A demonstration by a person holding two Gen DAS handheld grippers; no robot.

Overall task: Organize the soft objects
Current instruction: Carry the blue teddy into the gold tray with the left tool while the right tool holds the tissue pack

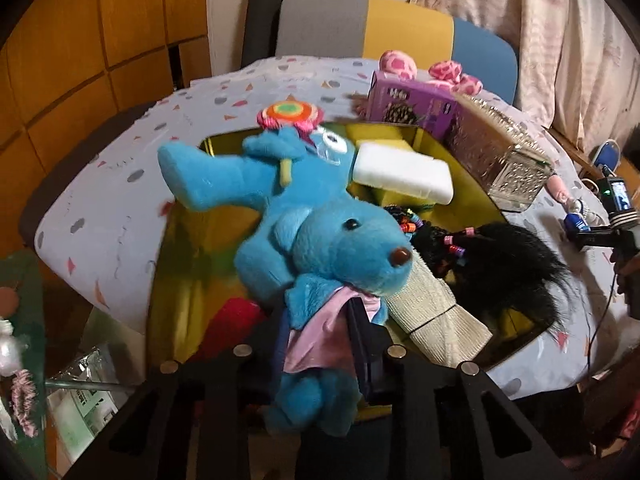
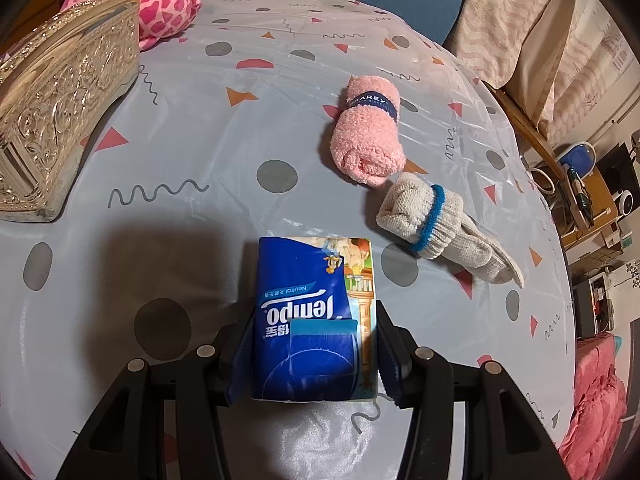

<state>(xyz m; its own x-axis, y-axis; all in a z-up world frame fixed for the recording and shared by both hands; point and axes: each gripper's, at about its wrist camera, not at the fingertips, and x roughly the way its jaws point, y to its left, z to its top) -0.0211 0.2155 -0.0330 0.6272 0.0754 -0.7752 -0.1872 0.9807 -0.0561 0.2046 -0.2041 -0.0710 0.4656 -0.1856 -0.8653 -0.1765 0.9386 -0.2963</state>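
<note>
In the left wrist view, a blue plush dog (image 1: 344, 248) with a lollipop in its paw hangs over a gold tray (image 1: 192, 272). My left gripper (image 1: 320, 328) is shut on the plush at its pink cloth. The tray holds a white foam block (image 1: 404, 172), a black wig with beads (image 1: 480, 256), a beige rolled cloth (image 1: 436, 312) and something red (image 1: 232, 324). In the right wrist view, my right gripper (image 2: 316, 316) is shut on a blue tissue pack (image 2: 312, 292) above the tablecloth. A pink rolled sock (image 2: 366, 136) and a beige sock with a blue band (image 2: 432, 224) lie beyond it.
An ornate silver box (image 2: 60, 120) stands at the left of the right wrist view, with a pink spotted plush (image 2: 160, 4) behind it. A purple carton (image 1: 416, 104) stands behind the tray. Chairs and a curtain ring the round table (image 2: 200, 140).
</note>
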